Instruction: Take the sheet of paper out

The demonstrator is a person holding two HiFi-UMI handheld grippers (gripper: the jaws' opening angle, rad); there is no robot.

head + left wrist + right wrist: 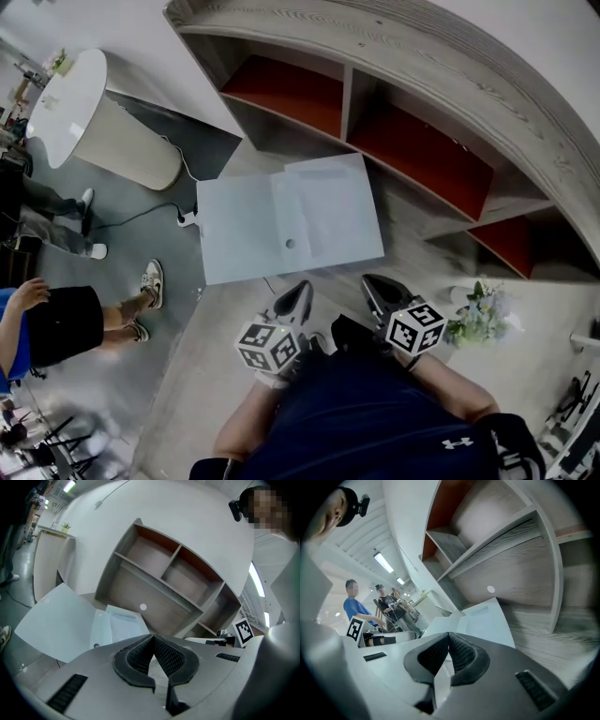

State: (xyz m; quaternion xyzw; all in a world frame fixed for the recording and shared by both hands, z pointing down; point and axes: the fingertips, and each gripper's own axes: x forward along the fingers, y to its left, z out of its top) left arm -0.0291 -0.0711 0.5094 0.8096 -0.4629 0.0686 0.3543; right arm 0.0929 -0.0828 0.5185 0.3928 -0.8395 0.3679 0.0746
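Observation:
A pale blue folder point(239, 234) lies open on the wooden table, with a white sheet of paper point(328, 211) in its right half. Both grippers are held close to my body, short of the folder's near edge. My left gripper point(300, 293) is shut with nothing between its pads, and my right gripper point(375, 286) beside it is also shut and empty. In the left gripper view the shut jaws point(153, 639) point at the folder point(56, 620) and its sheet point(124, 623). In the right gripper view the closed tips point(448, 637) face the folder point(487, 620).
A curved wooden shelf unit point(422, 150) with red-backed compartments stands behind the folder. A white round counter point(75, 103) stands at the far left, with a power strip and cable point(183, 217) near the table's edge. A person's feet point(150, 281) are at the left. Flowers point(478, 314) stand at the right.

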